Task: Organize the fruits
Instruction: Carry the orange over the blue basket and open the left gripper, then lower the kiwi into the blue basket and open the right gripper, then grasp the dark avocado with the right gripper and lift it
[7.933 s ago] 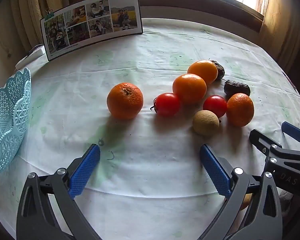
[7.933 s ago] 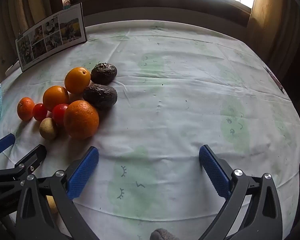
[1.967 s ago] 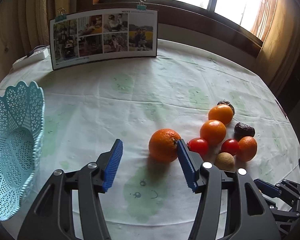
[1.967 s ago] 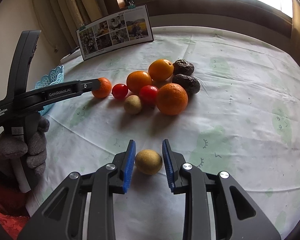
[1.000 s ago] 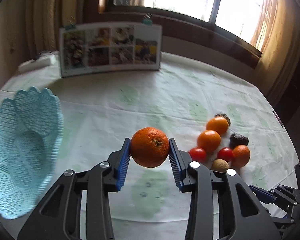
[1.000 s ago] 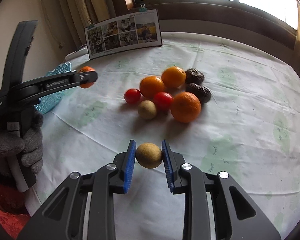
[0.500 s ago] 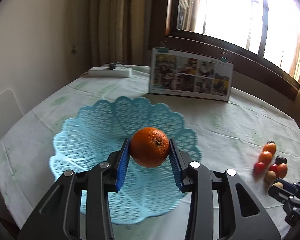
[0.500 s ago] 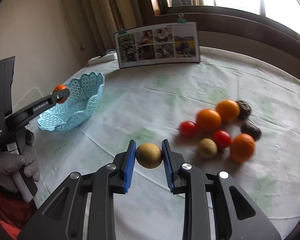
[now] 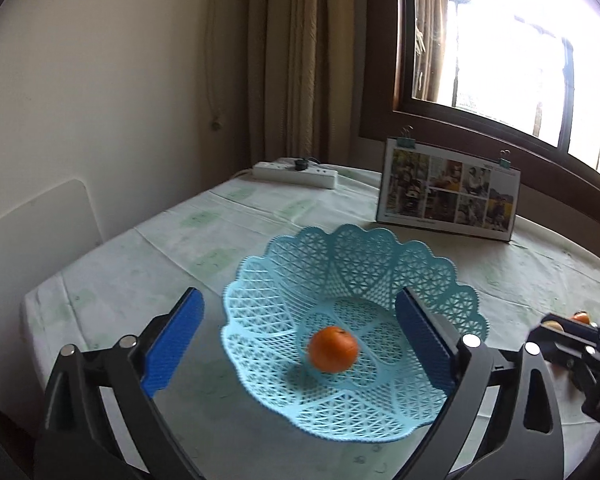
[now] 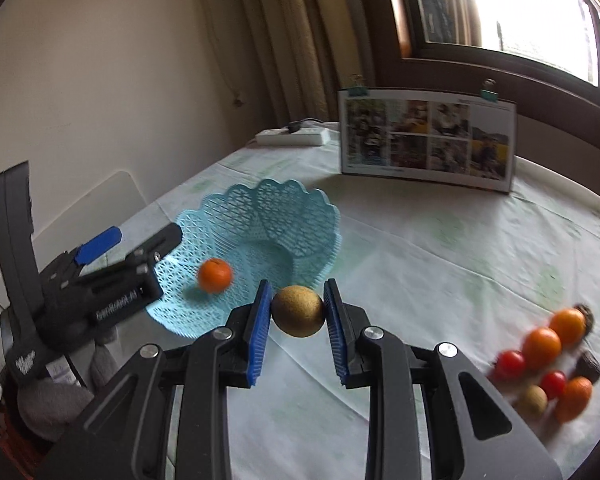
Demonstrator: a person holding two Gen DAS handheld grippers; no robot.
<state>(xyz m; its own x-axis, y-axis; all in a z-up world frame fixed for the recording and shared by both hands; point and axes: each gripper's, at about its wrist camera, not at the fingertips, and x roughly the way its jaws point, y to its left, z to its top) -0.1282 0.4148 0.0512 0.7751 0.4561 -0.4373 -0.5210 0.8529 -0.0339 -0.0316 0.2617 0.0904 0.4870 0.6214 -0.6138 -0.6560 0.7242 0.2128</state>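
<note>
An orange point(image 9: 333, 349) lies in the bottom of the blue basket point(image 9: 440, 280) on the table point(image 9: 260, 216). The left gripper point(image 9: 298, 340) hangs above it, fingers spread wide and empty. The right gripper point(image 10: 297, 318) clamps a brown fruit point(image 10: 298, 316) beside the basket's rim.

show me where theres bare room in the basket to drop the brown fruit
The blue basket holds only one orange near its middle, so the floor around the orange is free on all sides. The open left gripper hangs over the basket. The right gripper holds the brown fruit near the basket's rim.
</note>
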